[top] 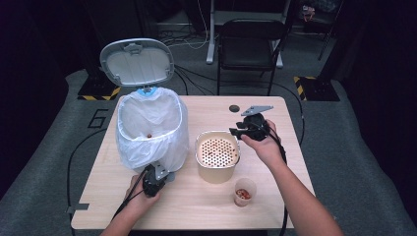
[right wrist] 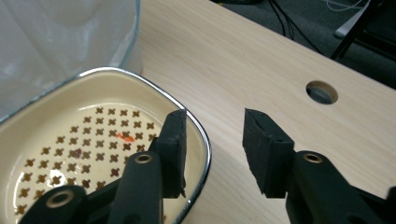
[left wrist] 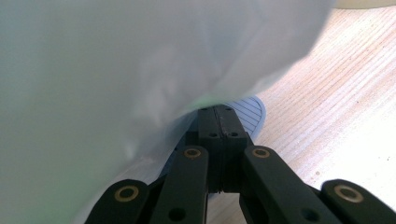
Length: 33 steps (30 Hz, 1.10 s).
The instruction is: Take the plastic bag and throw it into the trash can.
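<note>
Pedal down, strainer next
Left gripper (left wrist: pixel 218 122) closed, pressing bin pedal (left wrist: pixel 250 112); right gripper (right wrist: pixel 212 149) wide open, empty, straddling strainer rim (right wrist: pixel 203 144) at 3 o'clock — clamp squarely.

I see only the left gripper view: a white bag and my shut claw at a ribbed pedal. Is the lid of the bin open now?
Observer: Yes, the lid stands upright, open, above the bin.
Operator: Where is the right claw?
Observer: The right claw is open, one jaw inside the rim of the cream pot, one outside.
Operator: Is something in the pot?
Observer: A holed insert with small red bits.
</note>
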Tool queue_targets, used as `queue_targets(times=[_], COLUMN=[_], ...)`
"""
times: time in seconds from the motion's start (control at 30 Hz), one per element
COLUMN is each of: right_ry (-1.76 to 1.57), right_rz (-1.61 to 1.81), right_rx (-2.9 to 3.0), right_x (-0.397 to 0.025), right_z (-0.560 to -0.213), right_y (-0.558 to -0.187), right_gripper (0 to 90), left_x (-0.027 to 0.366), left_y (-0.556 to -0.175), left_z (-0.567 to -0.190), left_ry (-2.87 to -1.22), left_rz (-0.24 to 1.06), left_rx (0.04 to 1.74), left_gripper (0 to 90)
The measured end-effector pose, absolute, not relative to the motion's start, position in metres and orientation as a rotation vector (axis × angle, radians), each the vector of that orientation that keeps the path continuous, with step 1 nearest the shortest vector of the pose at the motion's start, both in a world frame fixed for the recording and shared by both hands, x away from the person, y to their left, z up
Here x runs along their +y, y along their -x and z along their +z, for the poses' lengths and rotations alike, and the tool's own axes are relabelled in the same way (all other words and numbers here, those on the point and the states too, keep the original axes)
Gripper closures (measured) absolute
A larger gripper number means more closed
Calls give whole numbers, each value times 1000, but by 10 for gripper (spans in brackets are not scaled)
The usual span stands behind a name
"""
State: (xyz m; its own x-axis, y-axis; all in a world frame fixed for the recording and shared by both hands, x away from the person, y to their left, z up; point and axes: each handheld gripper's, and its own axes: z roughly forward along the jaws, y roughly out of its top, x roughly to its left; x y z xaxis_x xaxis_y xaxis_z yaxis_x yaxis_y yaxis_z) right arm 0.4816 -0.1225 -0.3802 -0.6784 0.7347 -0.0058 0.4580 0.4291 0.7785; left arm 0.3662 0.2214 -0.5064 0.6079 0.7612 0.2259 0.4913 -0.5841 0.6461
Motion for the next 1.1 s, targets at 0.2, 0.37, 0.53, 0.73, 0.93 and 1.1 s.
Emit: queue_targets(times=[0.2, 0.37, 0.53, 0.73, 0.93, 1.1], right_ry=[-1067, -1068, -1083, -1082, -1106, -1093], right_rz=[1138, 1111, 1091, 1085, 1110, 1128], right_rx=[2371, 2396, 2421, 2402, 2408, 2427], right_x=[-126, -122, -119, -118, -116, -113], right_z=[-392, -401, -407, -406, -407, -407], right_y=[-484, -485, -485, -483, -475, -466], right_gripper=[664, 732, 785, 794, 798, 800], left_x=[221, 221, 222, 221, 221, 221], left_y=[-366, -366, -366, -366, -366, -366], left_z=[-506, -506, -506, -506, -506, -506], left_ry=[-2303, -2304, -2302, -2302, -2303, -2304], left_rz=[670, 671, 670, 671, 671, 669], left_rx=[984, 982, 983, 984, 985, 982], left_gripper=[900, 900, 900, 900, 900, 900])
